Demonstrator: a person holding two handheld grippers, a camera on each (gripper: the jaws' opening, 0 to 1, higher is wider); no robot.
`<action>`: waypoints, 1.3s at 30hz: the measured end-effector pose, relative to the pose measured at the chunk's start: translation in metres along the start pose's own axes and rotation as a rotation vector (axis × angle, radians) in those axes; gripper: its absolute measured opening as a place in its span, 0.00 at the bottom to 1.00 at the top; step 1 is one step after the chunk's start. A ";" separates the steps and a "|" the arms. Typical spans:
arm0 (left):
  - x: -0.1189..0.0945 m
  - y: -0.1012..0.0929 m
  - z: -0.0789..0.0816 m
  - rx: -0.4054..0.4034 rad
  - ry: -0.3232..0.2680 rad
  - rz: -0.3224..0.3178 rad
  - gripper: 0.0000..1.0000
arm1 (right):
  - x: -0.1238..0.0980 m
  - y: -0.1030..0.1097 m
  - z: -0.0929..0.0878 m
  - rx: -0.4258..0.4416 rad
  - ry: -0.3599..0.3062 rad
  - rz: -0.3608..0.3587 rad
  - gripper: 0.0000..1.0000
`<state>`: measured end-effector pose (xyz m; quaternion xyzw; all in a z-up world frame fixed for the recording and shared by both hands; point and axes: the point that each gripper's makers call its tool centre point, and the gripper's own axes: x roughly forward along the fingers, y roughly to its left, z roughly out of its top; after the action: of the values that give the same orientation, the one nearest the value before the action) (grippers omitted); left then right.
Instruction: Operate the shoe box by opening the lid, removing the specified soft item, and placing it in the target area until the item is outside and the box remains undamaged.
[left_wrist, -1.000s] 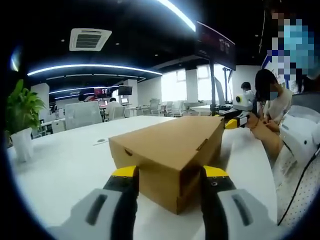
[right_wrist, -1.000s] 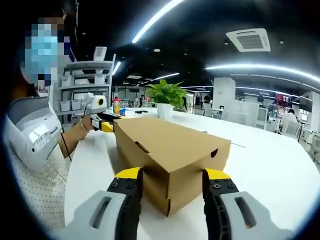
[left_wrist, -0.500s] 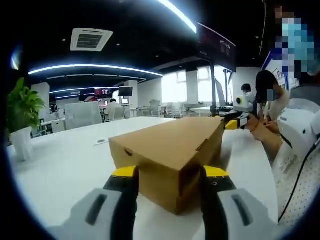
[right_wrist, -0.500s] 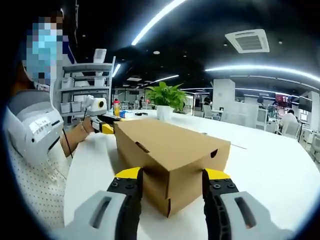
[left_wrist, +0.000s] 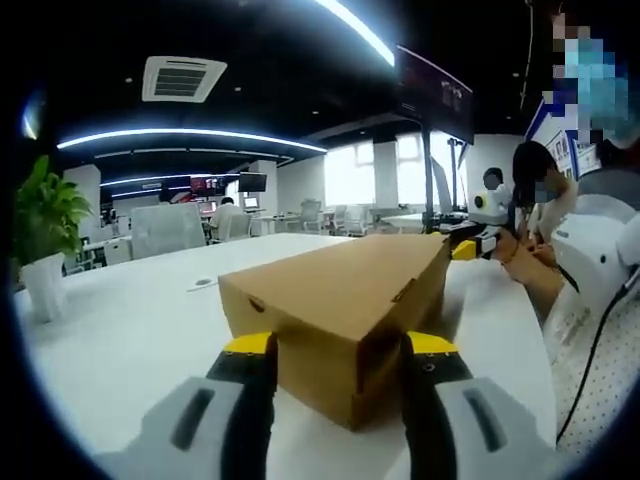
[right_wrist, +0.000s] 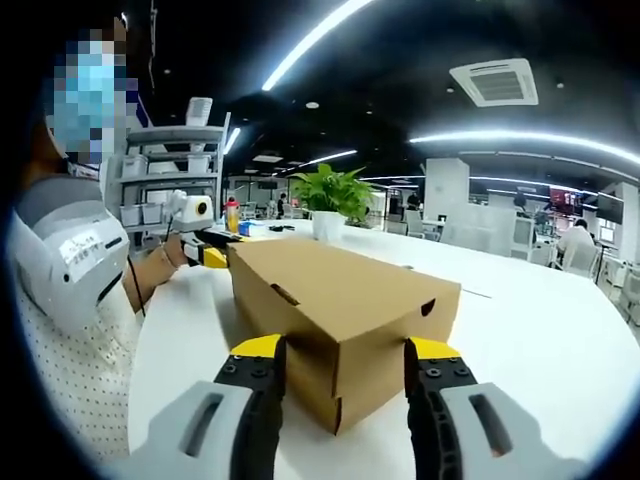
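A closed brown cardboard shoe box lies on the white table, its lid down. My left gripper is open at one short end, its yellow-tipped jaws standing on either side of the box's near corner. From the opposite end, the same box runs away from my right gripper, which is open and straddles that end in the same way. Each gripper shows small at the far end of the box: the right gripper in the left gripper view, the left gripper in the right gripper view. The box's contents are hidden.
A potted plant stands on the table beyond the box. A shelf rack with bins is behind the person holding the grippers. A black cable hangs by the person's sleeve. People sit at desks in the background.
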<state>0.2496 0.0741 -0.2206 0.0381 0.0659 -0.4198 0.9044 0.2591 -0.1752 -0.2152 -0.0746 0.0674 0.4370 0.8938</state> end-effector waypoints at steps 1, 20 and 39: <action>0.000 0.000 0.001 -0.004 -0.003 0.000 0.50 | -0.001 0.000 0.001 0.002 -0.007 -0.001 0.48; -0.002 -0.003 0.016 -0.020 -0.069 -0.007 0.52 | -0.005 -0.001 0.019 0.060 -0.100 0.012 0.49; -0.003 0.003 0.034 0.003 -0.155 0.011 0.52 | -0.006 -0.002 0.036 -0.074 -0.186 -0.013 0.52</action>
<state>0.2529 0.0748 -0.1868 0.0072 -0.0052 -0.4164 0.9091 0.2590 -0.1739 -0.1788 -0.0671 -0.0327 0.4385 0.8956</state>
